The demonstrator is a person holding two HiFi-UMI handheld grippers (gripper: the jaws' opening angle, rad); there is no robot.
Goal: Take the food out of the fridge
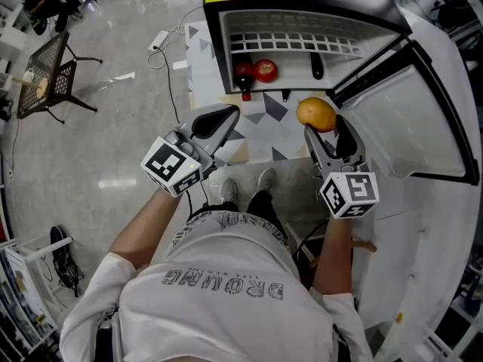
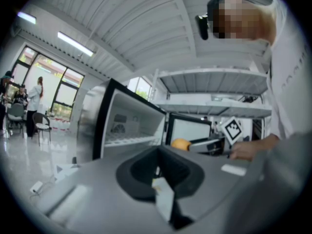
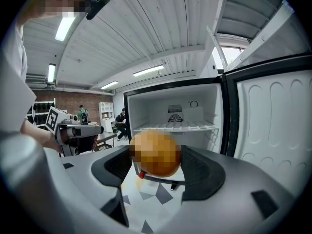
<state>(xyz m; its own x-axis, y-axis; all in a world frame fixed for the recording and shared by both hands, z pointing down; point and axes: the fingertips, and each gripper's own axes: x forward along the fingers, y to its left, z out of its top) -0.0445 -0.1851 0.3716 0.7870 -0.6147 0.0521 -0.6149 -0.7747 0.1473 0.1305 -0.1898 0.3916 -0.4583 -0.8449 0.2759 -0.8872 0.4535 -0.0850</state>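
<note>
Head view shows the fridge (image 1: 213, 47) standing open ahead of me, its door (image 1: 423, 127) swung wide to my right. A patterned mat (image 1: 275, 138) lies on the floor in front of it. Inside, a white wire shelf (image 1: 294, 42) sits bare near the top.

My right gripper (image 1: 326, 128) is outside the cabinet, over the mat and just beside the door's inner edge. Its jaws are closed on an orange (image 1: 316, 115), and the right gripper view confirms a pad on each side of the fruit. My left gripper (image 1: 223, 116) hovers over the mat's left part. Its jaws are brought together with nothing between them.

Below the shelf, a red round fruit (image 1: 265, 70) lies at the cabinet's front, touching or just beside a darker red item (image 1: 244, 76). A small dark object (image 1: 317, 66) sits to their right; I cannot identify it.

Assessment: one item is out and at least two are yet to be removed.

Risks noted:
- The orange is round and smooth and appears gripped near the jaw tips. A quick swing or loosened squeeze could let it slip and roll off across the floor.
- The door edge is close to my right gripper, so a careless sideways move could knock the fruit free.
- The red items sit together. Reaching for one could push the other deeper or out over the sill.
</note>
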